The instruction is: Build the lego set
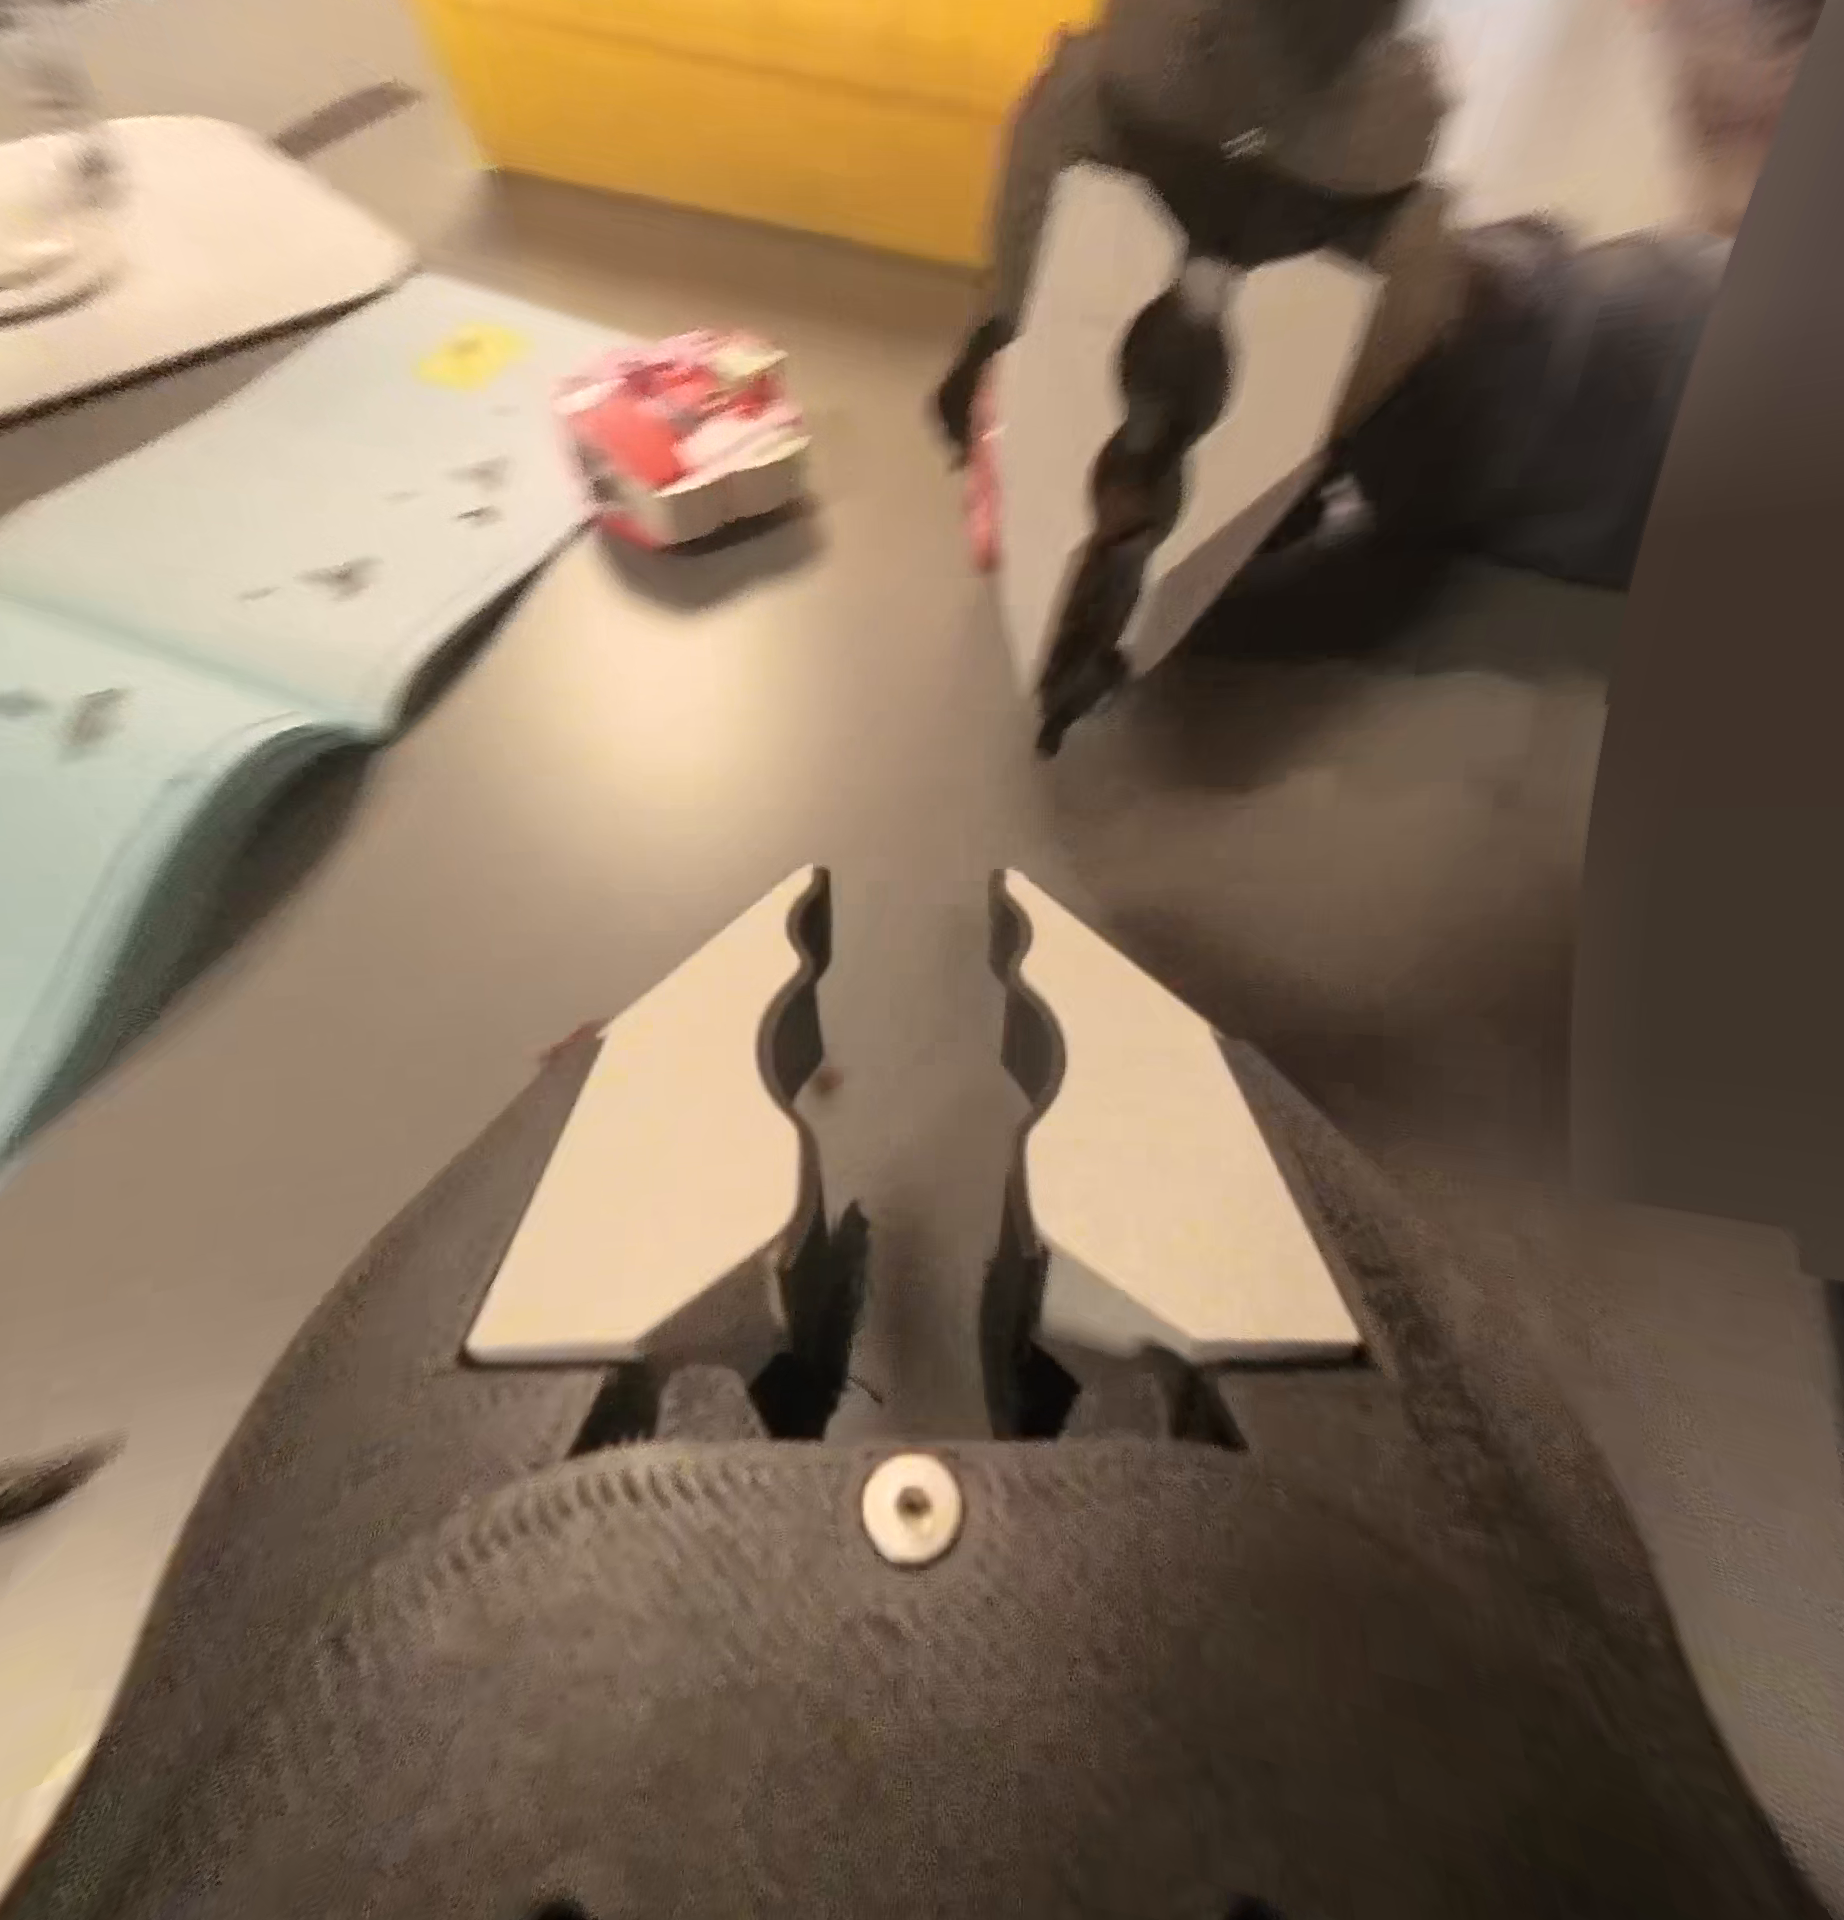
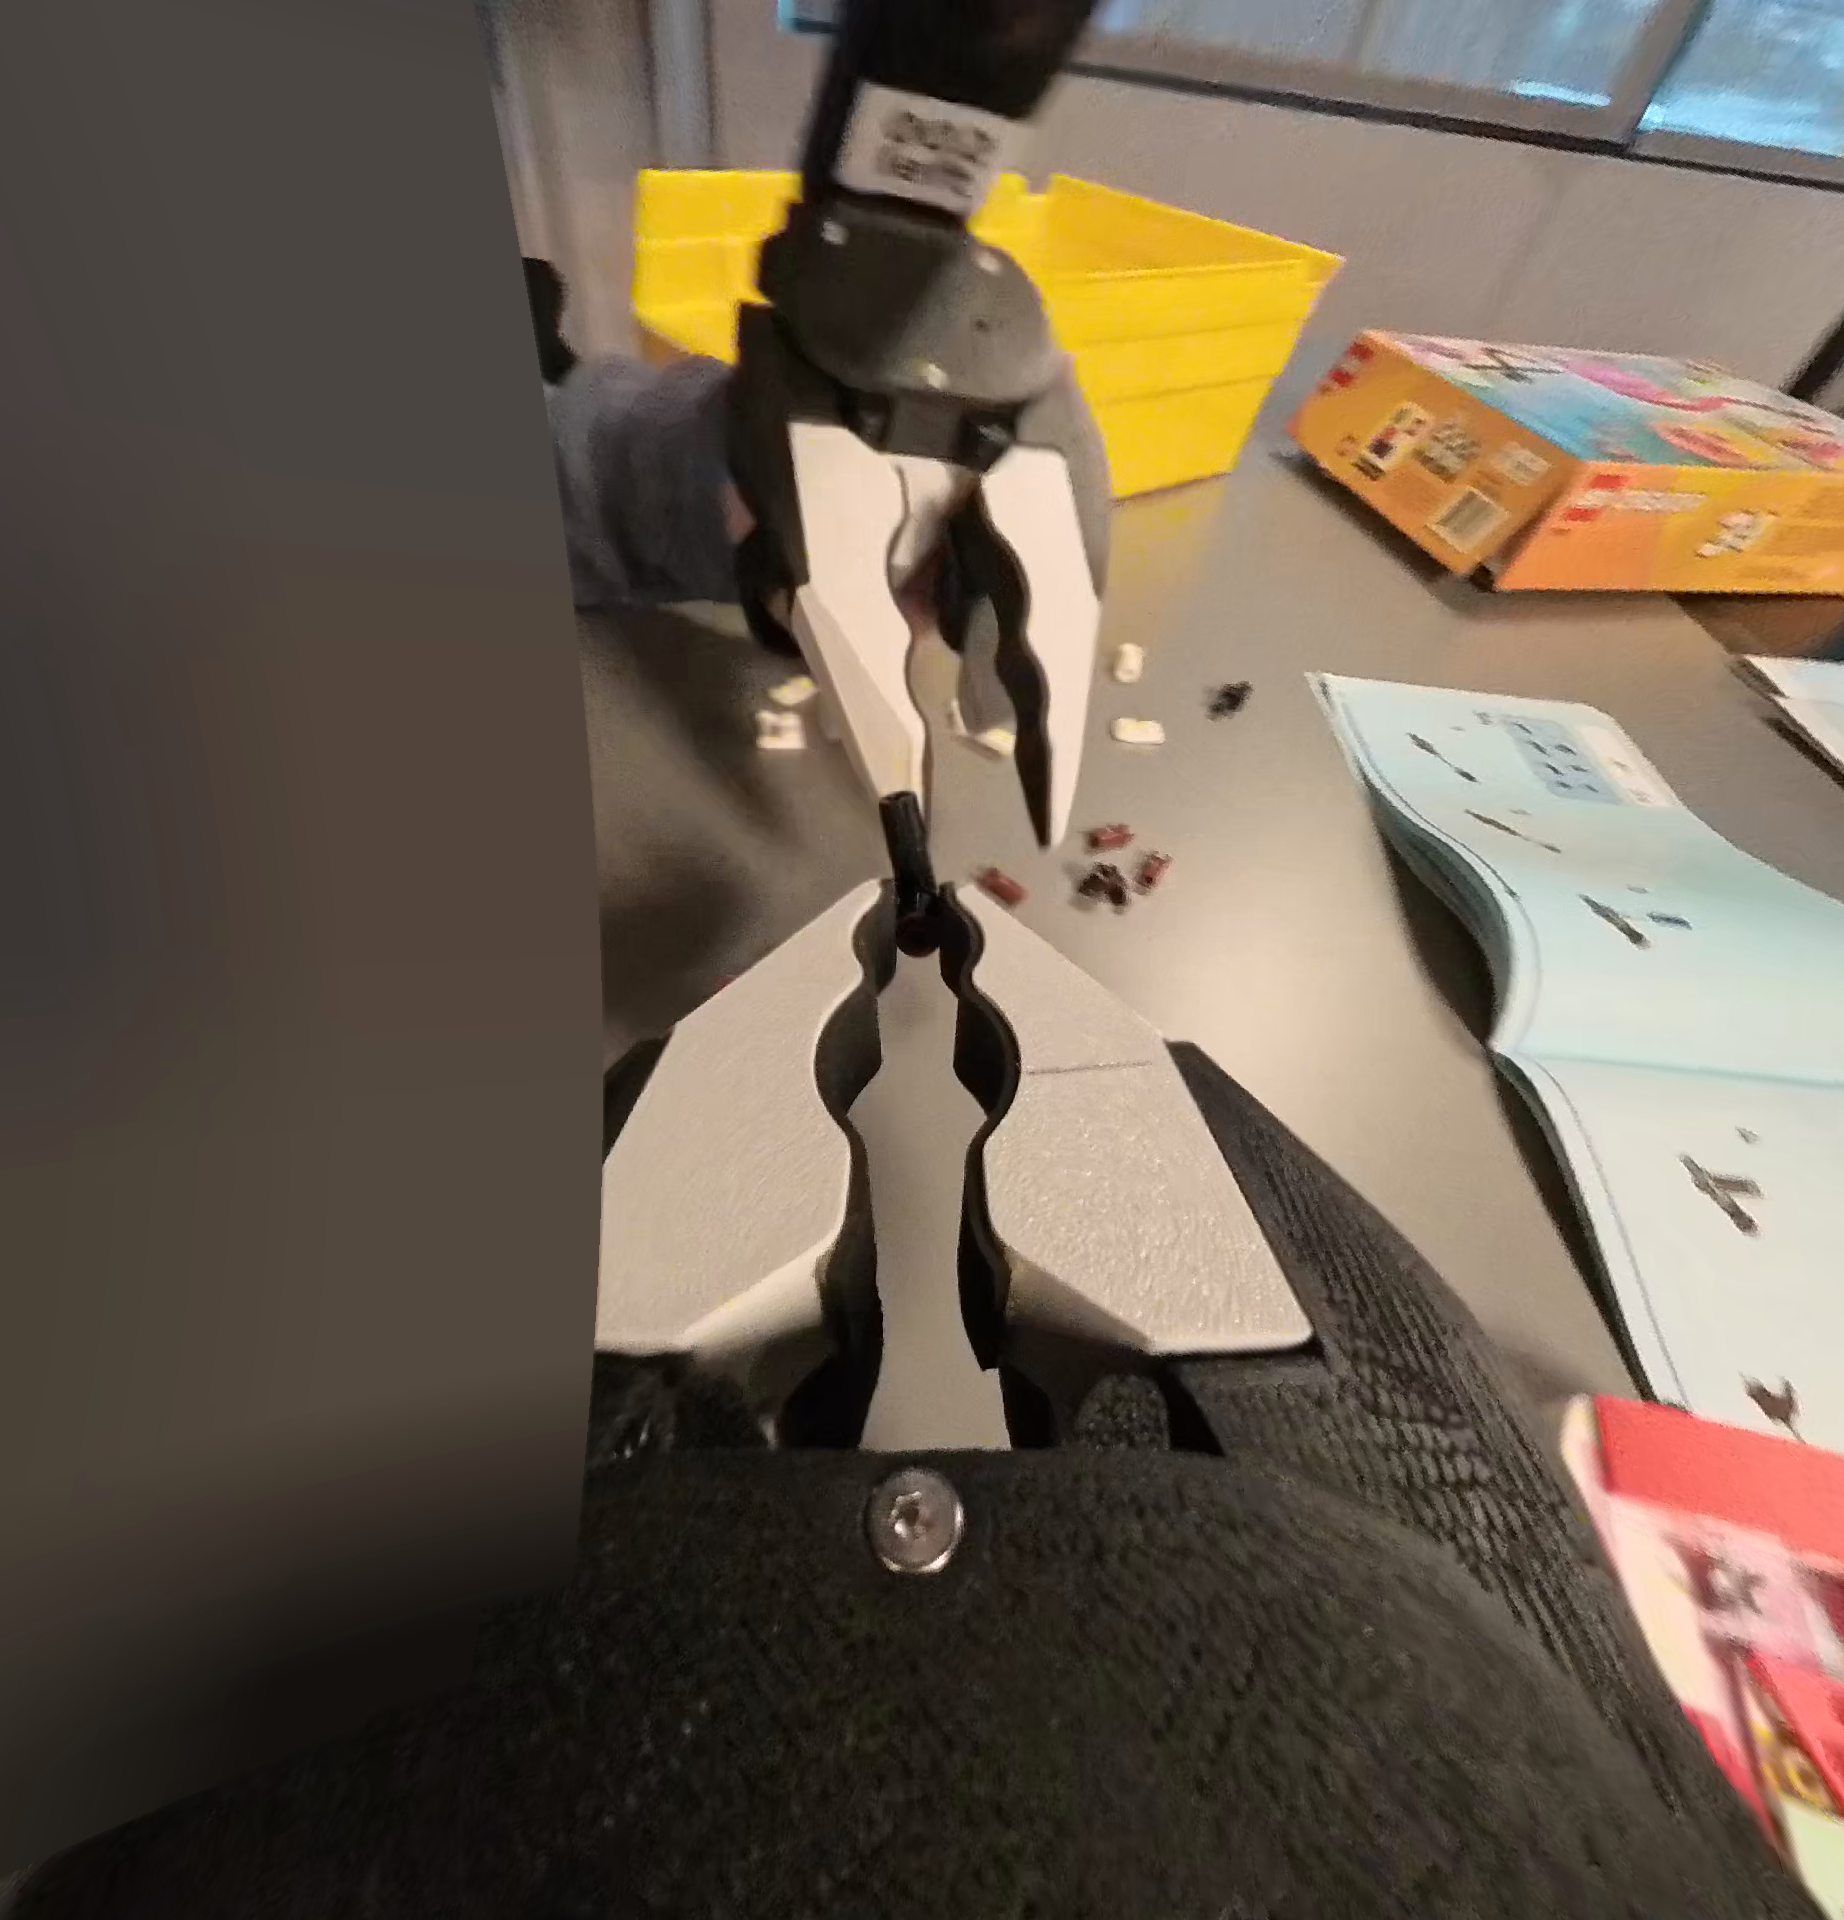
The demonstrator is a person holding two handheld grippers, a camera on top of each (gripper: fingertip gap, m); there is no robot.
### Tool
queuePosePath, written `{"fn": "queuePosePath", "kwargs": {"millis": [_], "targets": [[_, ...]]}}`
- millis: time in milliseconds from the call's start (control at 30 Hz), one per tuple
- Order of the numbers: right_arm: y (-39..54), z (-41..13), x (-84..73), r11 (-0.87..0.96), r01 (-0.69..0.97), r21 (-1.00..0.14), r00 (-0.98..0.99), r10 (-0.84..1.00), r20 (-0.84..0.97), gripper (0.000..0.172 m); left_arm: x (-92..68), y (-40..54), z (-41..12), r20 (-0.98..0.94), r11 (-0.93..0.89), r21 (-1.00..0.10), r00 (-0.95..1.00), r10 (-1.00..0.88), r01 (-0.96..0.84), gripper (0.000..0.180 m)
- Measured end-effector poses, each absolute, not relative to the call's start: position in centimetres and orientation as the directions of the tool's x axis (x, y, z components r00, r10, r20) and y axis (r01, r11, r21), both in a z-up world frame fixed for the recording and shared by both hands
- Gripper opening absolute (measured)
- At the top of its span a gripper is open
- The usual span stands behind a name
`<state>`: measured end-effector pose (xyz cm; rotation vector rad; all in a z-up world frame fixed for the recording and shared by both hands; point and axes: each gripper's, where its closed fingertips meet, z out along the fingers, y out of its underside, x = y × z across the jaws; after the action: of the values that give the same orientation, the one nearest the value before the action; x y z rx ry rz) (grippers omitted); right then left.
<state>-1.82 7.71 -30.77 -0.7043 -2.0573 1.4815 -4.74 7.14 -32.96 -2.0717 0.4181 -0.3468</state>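
two grippers face each other over the grey table. right gripper pinches a small black rod-shaped piece at its tips, long axis pointing up and away toward the left gripper. left gripper is spread, nothing between its fingers, tips just beyond the piece's free end, probably not touching.

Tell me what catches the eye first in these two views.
The right tongs pinch a small black rod piece at their tips, with the left tongs open just beyond. Behind stands a yellow bin; an open pale blue booklet lies to the right.
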Motion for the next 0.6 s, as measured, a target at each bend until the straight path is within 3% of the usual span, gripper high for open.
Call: {"fn": "queuePosePath", "kwargs": {"millis": [33,233,600], "targets": [[8.3,-30.9,-2.2,0.262,0.131,-0.956,-0.716,0.692,0.091,0.006,-6.2,7.1,-33.2,0.015,-0.497,-0.848,0.929,-0.37,-0.184,0.03],[9.7,-30.9,-3.2,0.197,0.188,-0.962,-0.658,0.752,0.025,0.006,-9.8,7.1,-34.8,-0.113,-0.628,-0.741,0.966,-0.234,-0.239,0.021],[10.5,-31.3,-3.8,0.176,0.242,-0.954,-0.61,0.792,-0.009,0.006,-9.8,8.0,-35.9,0.031,-0.71,-0.704,0.999,-0.028,0.003,0.009]]}}
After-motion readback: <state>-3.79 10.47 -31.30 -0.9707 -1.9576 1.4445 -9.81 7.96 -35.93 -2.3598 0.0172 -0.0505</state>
